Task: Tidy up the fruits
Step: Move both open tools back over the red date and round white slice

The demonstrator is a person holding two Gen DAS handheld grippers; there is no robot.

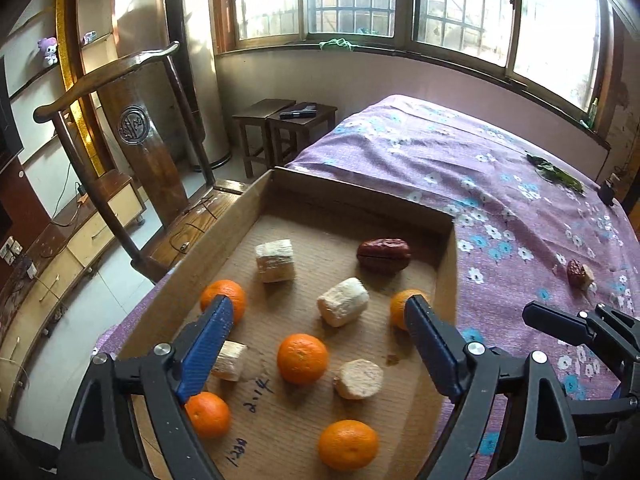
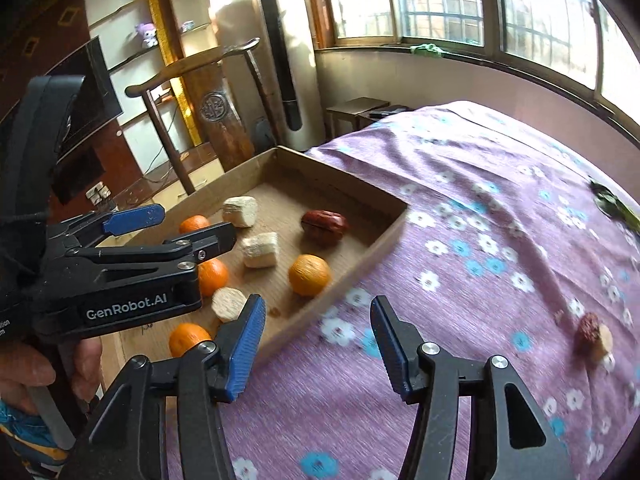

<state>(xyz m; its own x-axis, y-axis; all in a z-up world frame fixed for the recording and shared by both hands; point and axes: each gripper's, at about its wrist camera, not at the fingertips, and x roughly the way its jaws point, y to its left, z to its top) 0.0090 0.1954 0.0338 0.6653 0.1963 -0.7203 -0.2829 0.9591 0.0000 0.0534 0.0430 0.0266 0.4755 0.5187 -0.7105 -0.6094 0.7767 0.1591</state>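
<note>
A shallow cardboard tray lies on the bed and holds several oranges, several pale cut chunks and one dark red date. My left gripper hangs open and empty over the tray. My right gripper is open and empty over the purple bedspread, just right of the tray. A second red date with a pale piece lies loose on the bedspread at the right; it also shows in the left wrist view. The left gripper shows in the right wrist view.
The purple flowered bedspread covers the bed. Green leaves lie near its far right edge. A wooden chair and two dark stools stand beyond the tray. Windows run along the back wall.
</note>
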